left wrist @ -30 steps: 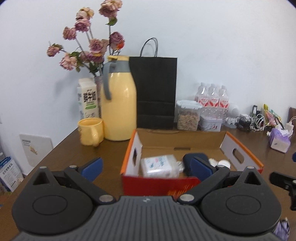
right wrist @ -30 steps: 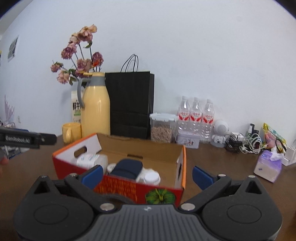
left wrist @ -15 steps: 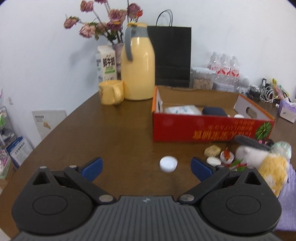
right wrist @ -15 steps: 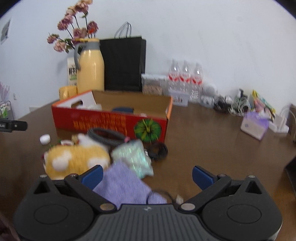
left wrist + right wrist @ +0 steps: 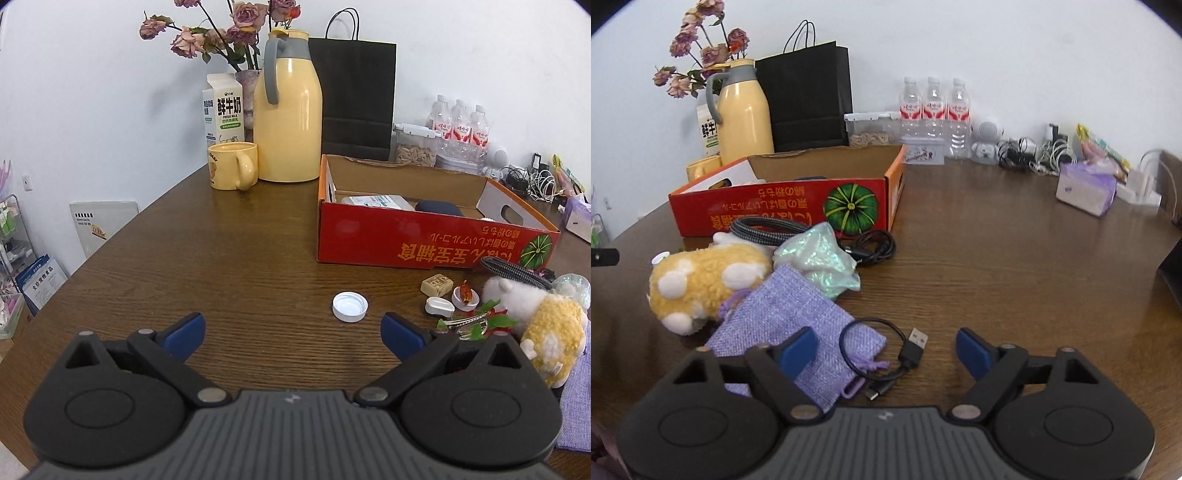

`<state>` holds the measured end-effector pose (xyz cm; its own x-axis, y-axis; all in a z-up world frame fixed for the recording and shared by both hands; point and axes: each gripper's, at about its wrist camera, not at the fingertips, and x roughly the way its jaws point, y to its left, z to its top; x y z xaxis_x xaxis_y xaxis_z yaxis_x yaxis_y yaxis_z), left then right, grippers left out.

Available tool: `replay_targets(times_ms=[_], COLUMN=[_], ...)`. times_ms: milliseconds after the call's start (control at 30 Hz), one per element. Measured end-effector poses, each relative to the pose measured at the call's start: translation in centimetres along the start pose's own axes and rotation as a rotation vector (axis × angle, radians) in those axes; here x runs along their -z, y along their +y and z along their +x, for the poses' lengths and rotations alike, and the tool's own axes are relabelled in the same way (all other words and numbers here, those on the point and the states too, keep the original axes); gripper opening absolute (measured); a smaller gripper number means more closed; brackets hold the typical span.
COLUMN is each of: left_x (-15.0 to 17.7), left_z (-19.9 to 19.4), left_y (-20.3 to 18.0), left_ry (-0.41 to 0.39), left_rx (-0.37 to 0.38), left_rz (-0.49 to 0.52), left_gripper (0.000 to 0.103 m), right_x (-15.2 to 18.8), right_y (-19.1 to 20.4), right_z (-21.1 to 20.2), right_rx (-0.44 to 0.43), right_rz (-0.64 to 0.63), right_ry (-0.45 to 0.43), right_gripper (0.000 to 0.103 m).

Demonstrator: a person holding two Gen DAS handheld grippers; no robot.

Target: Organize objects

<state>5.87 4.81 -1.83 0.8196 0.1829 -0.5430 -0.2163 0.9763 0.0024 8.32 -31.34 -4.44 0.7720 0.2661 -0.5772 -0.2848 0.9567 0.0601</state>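
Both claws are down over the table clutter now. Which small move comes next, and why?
Probably ease the right claw down and close it on the short black USB cable. Its jaws have just been closing, and the cable's loop and plug lie between the tips, on the purple pouch and table; the pads touch nothing yet. The left claw is open, short of the white cap.

Worktop [image 5: 258,266]: dark grained wood, slight sheen. Box [image 5: 424,240]: glossy printed cardboard. Pouch [image 5: 783,325]: coarse woven cloth. Toy [image 5: 705,280]: fluffy plush.
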Motion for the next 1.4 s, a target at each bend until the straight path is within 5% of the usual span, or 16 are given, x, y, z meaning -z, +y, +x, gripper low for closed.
replay_targets(times_ms=[233,600,700,1400], left_x=[0.2,0.3,0.3,-0.6], left_z=[0.1,0.3,0.3,3.9], left_y=[-0.3,-0.7,-0.8,-2.1], left_ry=[0.008,0.021,0.022,0.047], left_rx=[0.003,-0.009,-0.009,-0.005], left_rz=[0.003,0.009,0.011,0.085], left_gripper=[0.103,0.103,0.103,0.103], right_x=[0.5,-0.4,-0.6,-4.4], right_y=[-2.0,-2.2,-2.1,0.0], right_z=[0.4,-0.4,-0.5,-1.0], right_rx=[-0.087,-0.074,-0.082,-0.092], right_rz=[0.093,0.071,0.061,-0.036], right_ry=[-0.006,-0.048,-0.052,-0.165], right_gripper=[0.045,0.027,0.007,0.002])
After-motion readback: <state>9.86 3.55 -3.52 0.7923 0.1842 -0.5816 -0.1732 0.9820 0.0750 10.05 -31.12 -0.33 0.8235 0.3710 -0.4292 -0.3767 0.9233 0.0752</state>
